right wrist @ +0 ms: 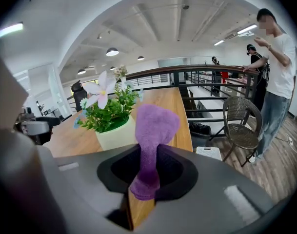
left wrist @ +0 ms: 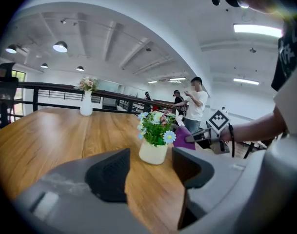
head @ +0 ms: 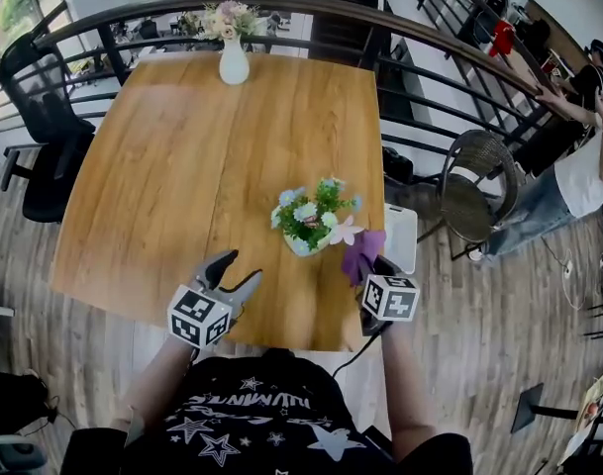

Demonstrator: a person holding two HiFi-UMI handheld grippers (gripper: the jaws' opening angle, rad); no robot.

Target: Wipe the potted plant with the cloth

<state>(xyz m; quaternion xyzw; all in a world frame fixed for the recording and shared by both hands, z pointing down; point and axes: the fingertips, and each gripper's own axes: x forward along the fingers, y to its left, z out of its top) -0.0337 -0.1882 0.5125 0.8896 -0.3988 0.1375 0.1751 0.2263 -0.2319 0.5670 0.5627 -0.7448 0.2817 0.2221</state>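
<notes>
Potted plant, green leaves and pastel flowers in a small white pot [head: 311, 228], sits near the near right corner of the wooden tabletop [head: 182, 166], just in from its right edge. From the head view, the right gripper [head: 372, 267] brings the purple fleecy cloth [head: 363, 253] in just beside the blooms on the right edge's side. The left gripper [head: 240, 270] hovers over the near edge, well short of the pot. A white vase of flowers [head: 233, 62] stands way off at the far edge, no bother. A black office chair [head: 39, 137] sits off the left edge, with a wicker chair [head: 479, 181] and a white box [head: 400, 237] off the right.

Over to the left gripper view: jaws apart, nothing between them but bare wood, and the pot [left wrist: 153, 152] dead ahead. My call is that this claw should steady the pot, low on its wall, before any rubbing starts, since it looks light enough to skid or tip.

Now the right gripper view: the claw [right wrist: 147, 167] is clamped on the cloth's lower end, and the free end [right wrist: 155, 123] stands up like a flag beside the leaves [right wrist: 111, 116]. Light strokes with that loose tip look best to me, because the pale pink flower [right wrist: 100, 94] leans closest and could snag. People stand beyond the black railing [right wrist: 207, 72], clear of the work.
</notes>
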